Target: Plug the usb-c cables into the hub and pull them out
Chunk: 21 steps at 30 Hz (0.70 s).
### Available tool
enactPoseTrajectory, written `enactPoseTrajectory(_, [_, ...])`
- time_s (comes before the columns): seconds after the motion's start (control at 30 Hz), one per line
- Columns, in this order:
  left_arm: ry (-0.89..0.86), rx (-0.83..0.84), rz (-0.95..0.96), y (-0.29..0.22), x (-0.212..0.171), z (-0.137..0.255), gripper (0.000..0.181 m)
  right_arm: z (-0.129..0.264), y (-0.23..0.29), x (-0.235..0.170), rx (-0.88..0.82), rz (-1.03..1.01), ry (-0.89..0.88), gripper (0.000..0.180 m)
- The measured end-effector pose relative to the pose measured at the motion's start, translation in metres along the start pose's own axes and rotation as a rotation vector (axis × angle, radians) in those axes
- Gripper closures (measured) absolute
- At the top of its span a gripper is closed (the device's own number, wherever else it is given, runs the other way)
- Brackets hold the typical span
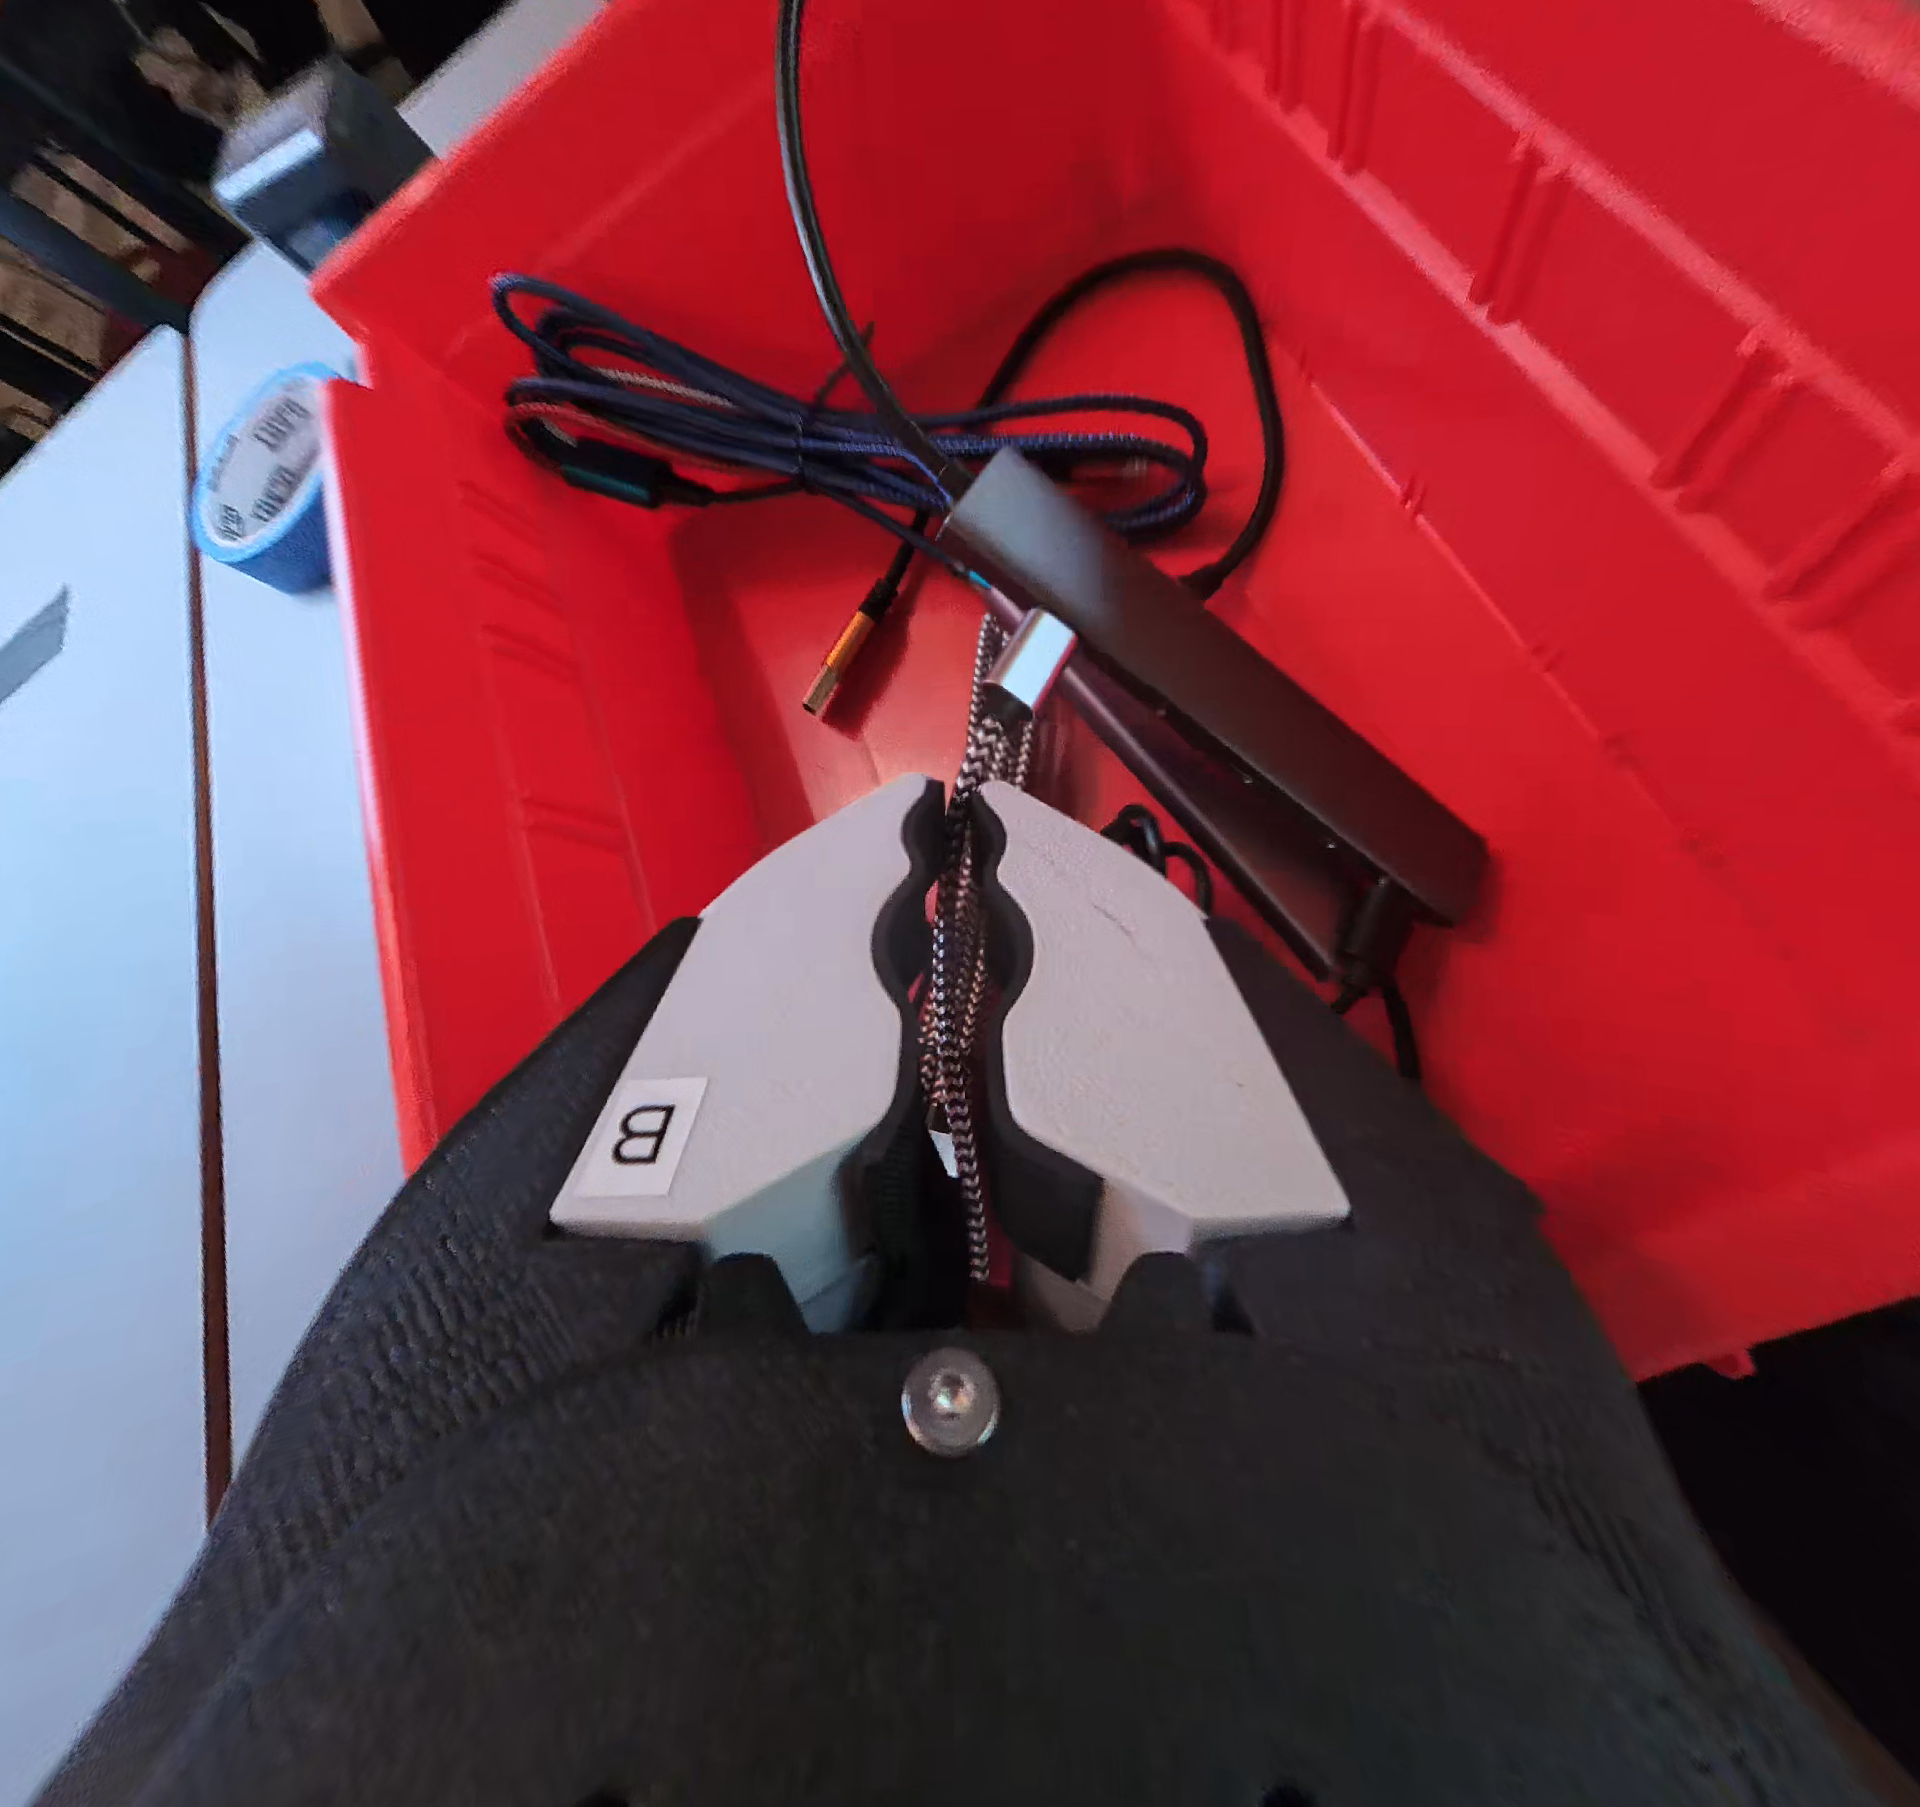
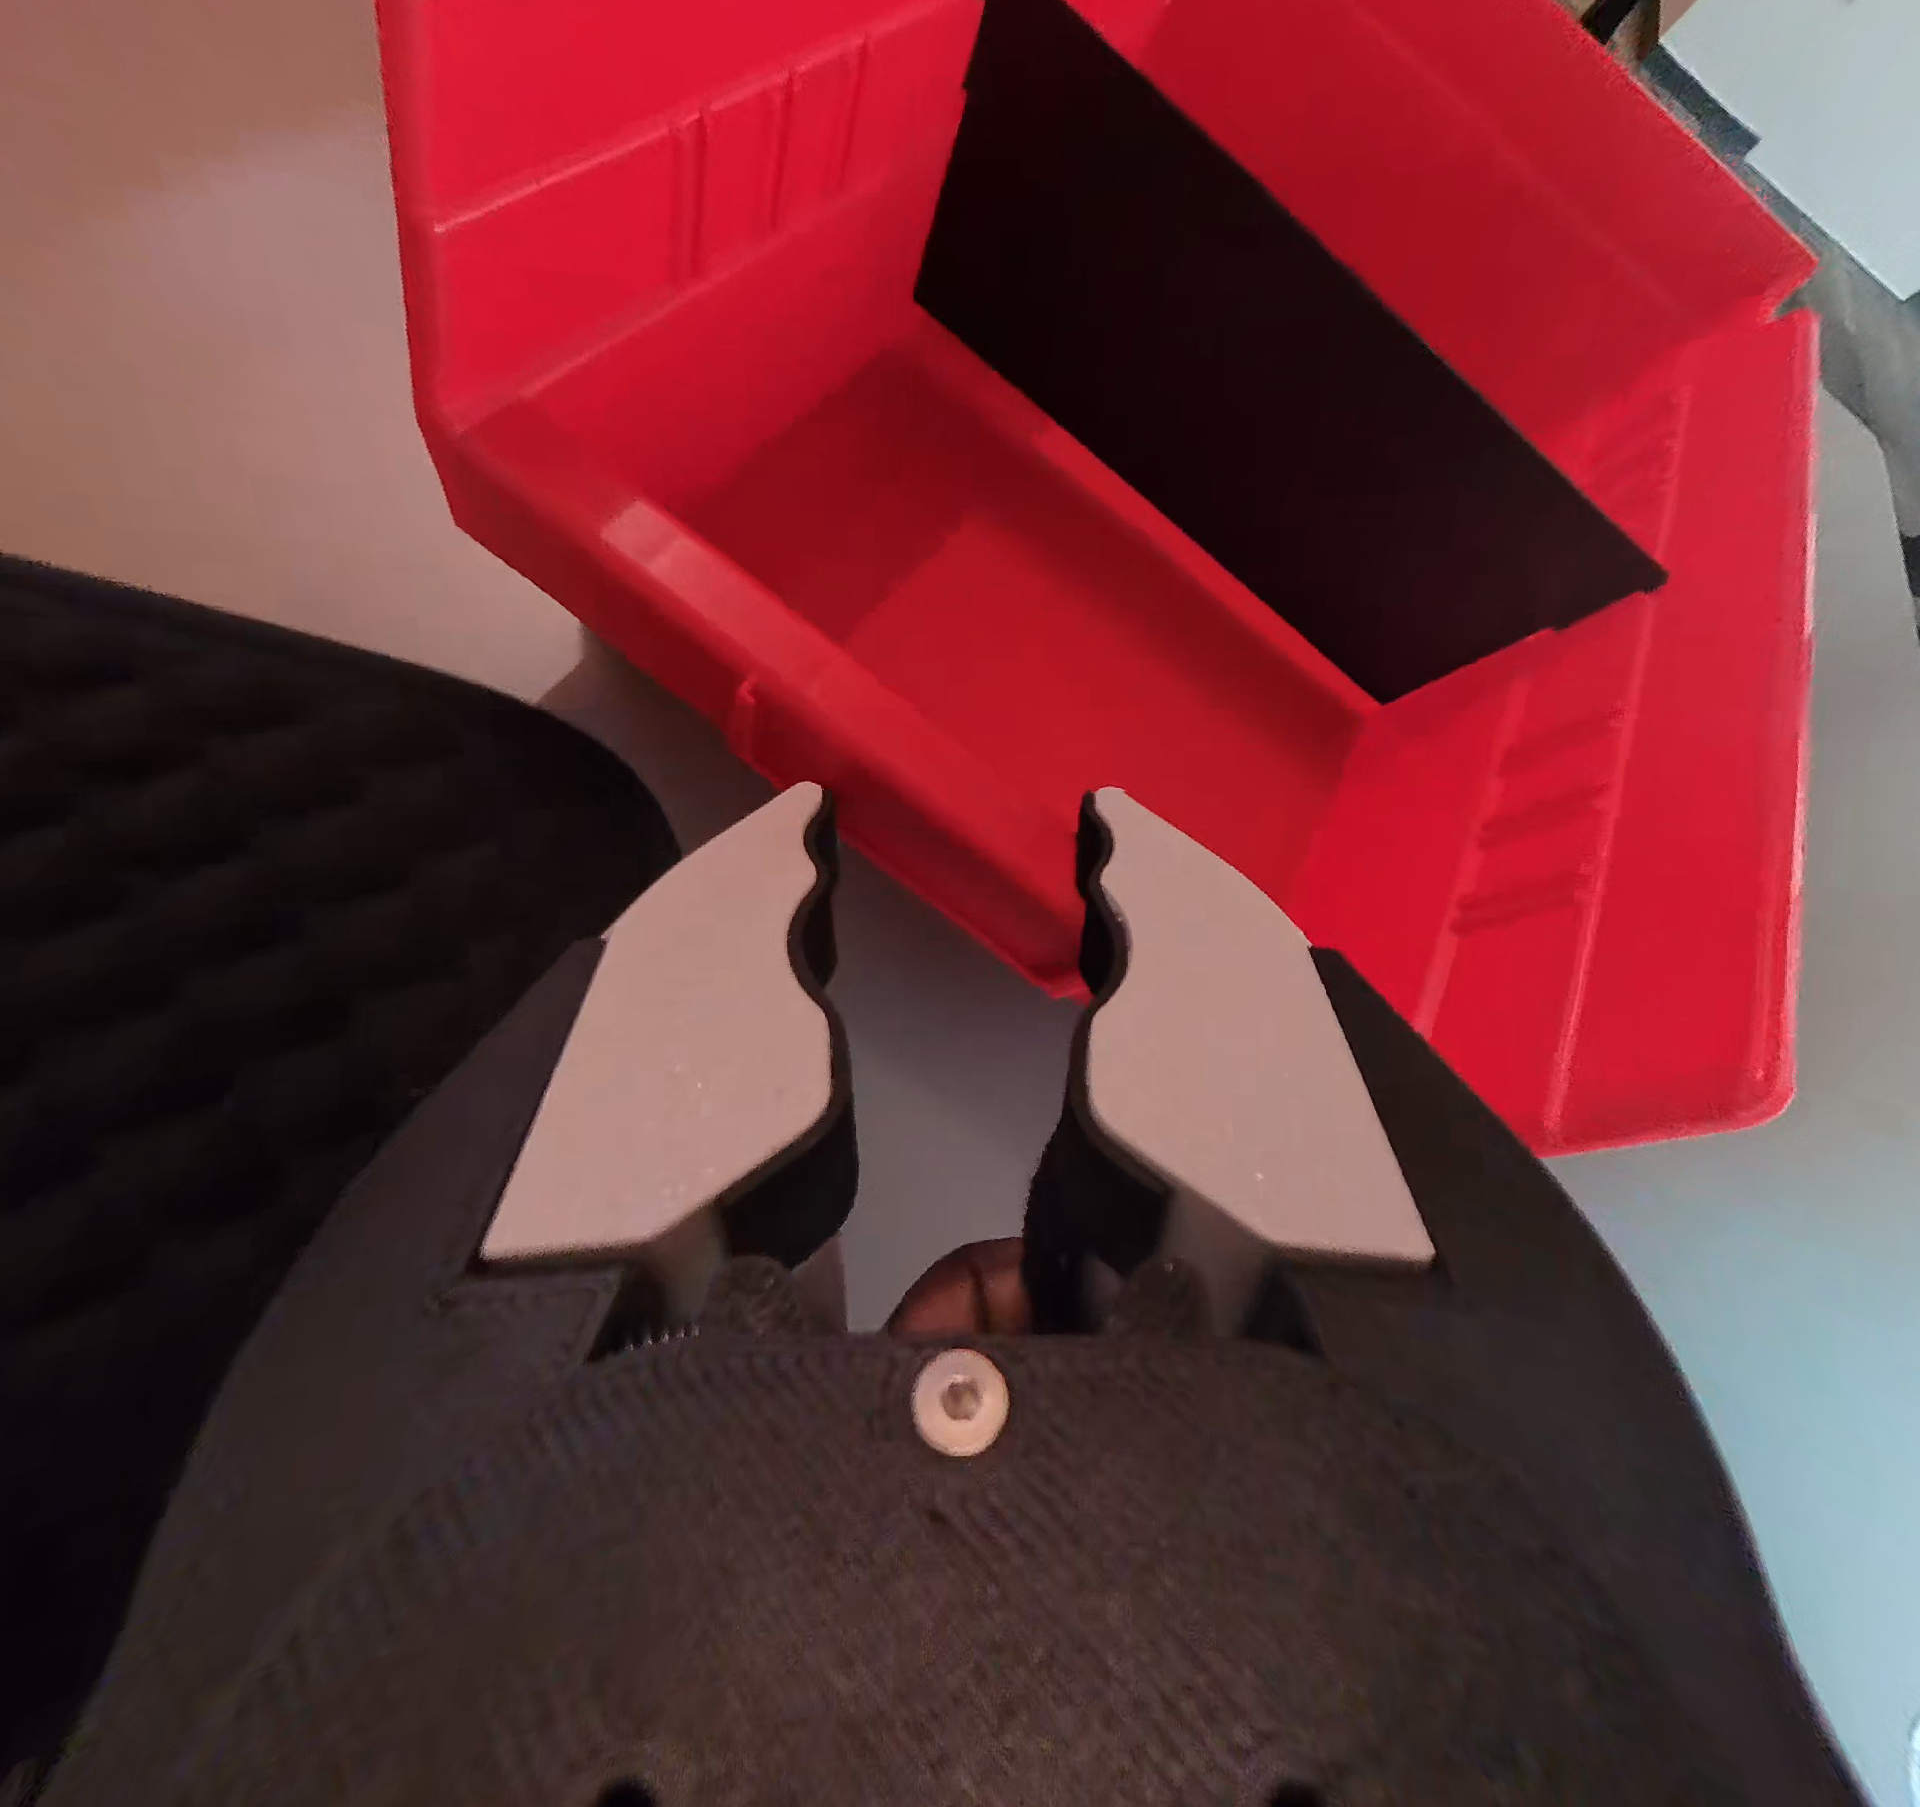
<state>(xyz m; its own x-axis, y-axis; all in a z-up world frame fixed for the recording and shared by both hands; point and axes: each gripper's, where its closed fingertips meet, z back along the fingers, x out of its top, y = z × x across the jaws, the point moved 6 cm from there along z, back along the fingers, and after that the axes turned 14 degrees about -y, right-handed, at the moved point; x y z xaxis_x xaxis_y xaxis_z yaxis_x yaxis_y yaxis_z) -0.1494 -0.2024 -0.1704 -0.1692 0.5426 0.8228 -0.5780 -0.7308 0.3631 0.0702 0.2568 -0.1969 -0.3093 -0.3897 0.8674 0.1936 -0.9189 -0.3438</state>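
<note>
In the left wrist view my left gripper (image 1: 961, 812) is shut on a black-and-white braided cable (image 1: 961, 968) whose silver plug (image 1: 1029, 664) sits against the side of the dark grey hub (image 1: 1195, 656). The hub hangs tilted inside a red bin (image 1: 1455, 407). A navy braided cable bundle (image 1: 831, 438) and a cable with an orange plug (image 1: 847, 656) lie on the bin floor. In the right wrist view my right gripper (image 2: 956, 822) is open and empty, just over the near rim of another red bin (image 2: 644, 323).
A black divider (image 2: 1268, 344) stands across the bin in the right wrist view. A blue tape roll (image 1: 265, 479) lies on the white table (image 1: 94, 822) left of the cable bin. A black textured surface (image 2: 260, 874) lies to the left of the right gripper. The tips of one gripper are about 50 centimeters away from the tips of the other.
</note>
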Motion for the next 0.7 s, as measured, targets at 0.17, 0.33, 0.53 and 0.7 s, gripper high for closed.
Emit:
enactPoseTrajectory(0.17, [-0.19, 0.133, -0.024, 0.005, 0.017, 0.023, 0.177, 0.025, 0.001, 0.019, 0.067, -0.011, -0.194, 0.137])
enactPoseTrajectory(0.33, [-0.48, 0.271, 0.054, 0.012, 0.044, 0.048, 0.177, 0.048, 0.011, 0.077, 0.061, -0.05, -0.66, 0.131])
enactPoseTrajectory(0.53, [-0.873, 0.304, 0.322, 0.007, 0.066, 0.068, 0.177, 0.047, 0.051, 0.125, 0.2, -0.227, -1.061, 0.119])
enactPoseTrajectory(0.7, [-0.96, 0.289, 0.148, -0.029, 0.097, 0.084, 0.178, 0.025, 0.097, 0.143, 0.453, -0.429, -1.041, 0.126])
